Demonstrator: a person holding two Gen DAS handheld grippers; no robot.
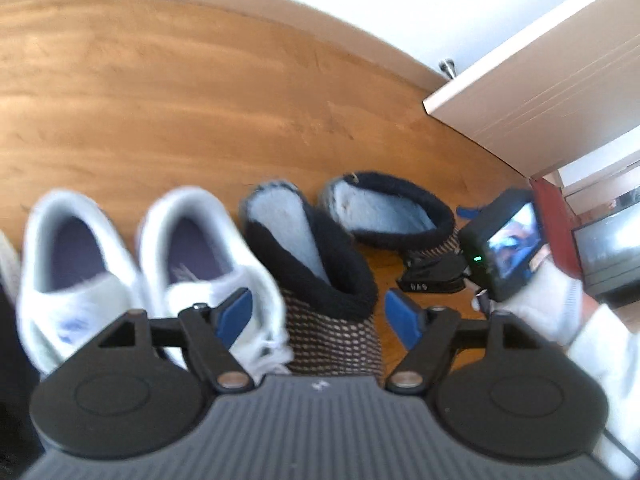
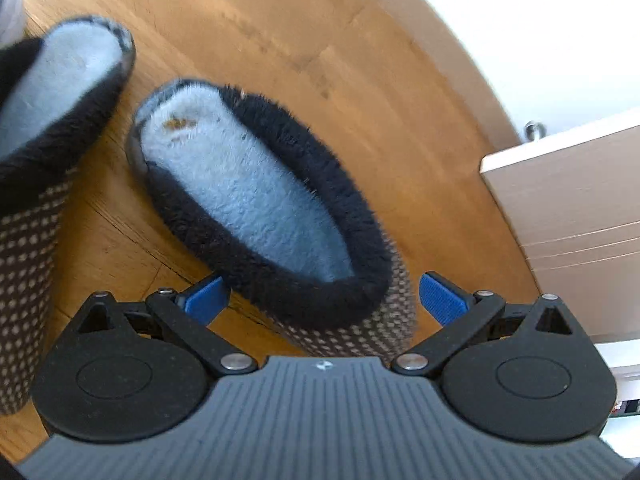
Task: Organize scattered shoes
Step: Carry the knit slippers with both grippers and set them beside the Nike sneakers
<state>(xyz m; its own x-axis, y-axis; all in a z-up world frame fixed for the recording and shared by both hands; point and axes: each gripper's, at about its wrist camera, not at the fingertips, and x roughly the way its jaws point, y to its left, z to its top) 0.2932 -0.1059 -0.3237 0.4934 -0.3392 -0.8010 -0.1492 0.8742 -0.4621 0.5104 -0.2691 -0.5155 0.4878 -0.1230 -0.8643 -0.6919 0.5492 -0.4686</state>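
Observation:
Two white sneakers (image 1: 80, 256) (image 1: 208, 256) stand side by side on the wooden floor (image 1: 200, 100). To their right are two dotted brown slippers with black fur trim and pale blue lining. My left gripper (image 1: 320, 316) is open, its blue pads either side of the left slipper's (image 1: 316, 256) toe part. My right gripper (image 2: 324, 300) is open around the right slipper's (image 2: 256, 200) toe part; it shows in the left wrist view (image 1: 436, 276) beside that slipper (image 1: 384, 212). The left slipper (image 2: 48, 104) lies at the left of the right wrist view.
A white cabinet or drawer unit (image 1: 552, 80) stands at the right, seen also in the right wrist view (image 2: 572, 216). A metal doorstop (image 1: 448, 67) sits by the white wall. A red edge and dark furniture (image 1: 608, 248) lie far right.

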